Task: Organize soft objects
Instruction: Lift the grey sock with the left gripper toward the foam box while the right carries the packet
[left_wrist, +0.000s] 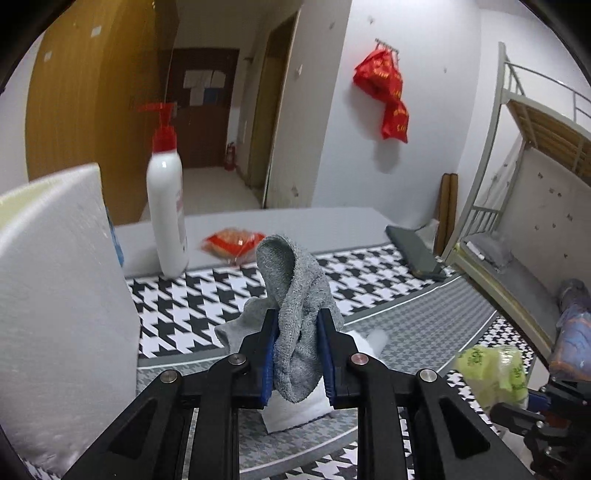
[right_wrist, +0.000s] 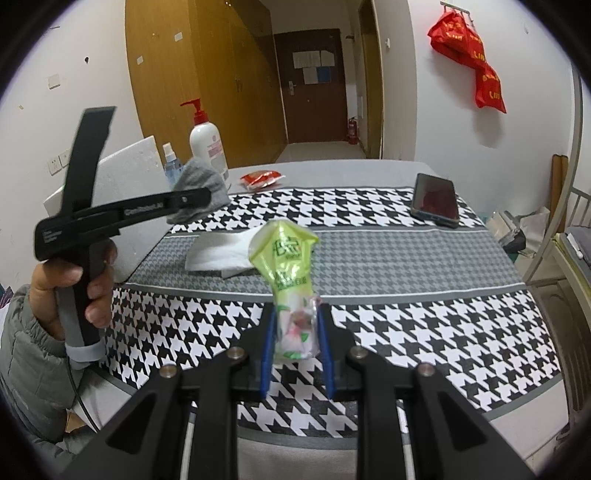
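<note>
Left wrist: left claw (left_wrist: 297, 354) pinching crumpled grey sock (left_wrist: 295, 314); right claw (right_wrist: 297, 343) clamping green tissue pack (right_wrist: 291, 280).

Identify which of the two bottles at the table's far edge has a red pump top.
The tall white bottle; the smaller blue spray bottle beside it has a white nozzle.

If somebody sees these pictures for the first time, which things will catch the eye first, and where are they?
First, the grey sock pinched in the left tool, lifted above the houndstooth table cloth. Next, the green tissue pack gripped upright in the right tool, near the table's front edge. Behind them, a white pump bottle with a red top stands at the far left, and a red bag hangs on the wall.
</note>
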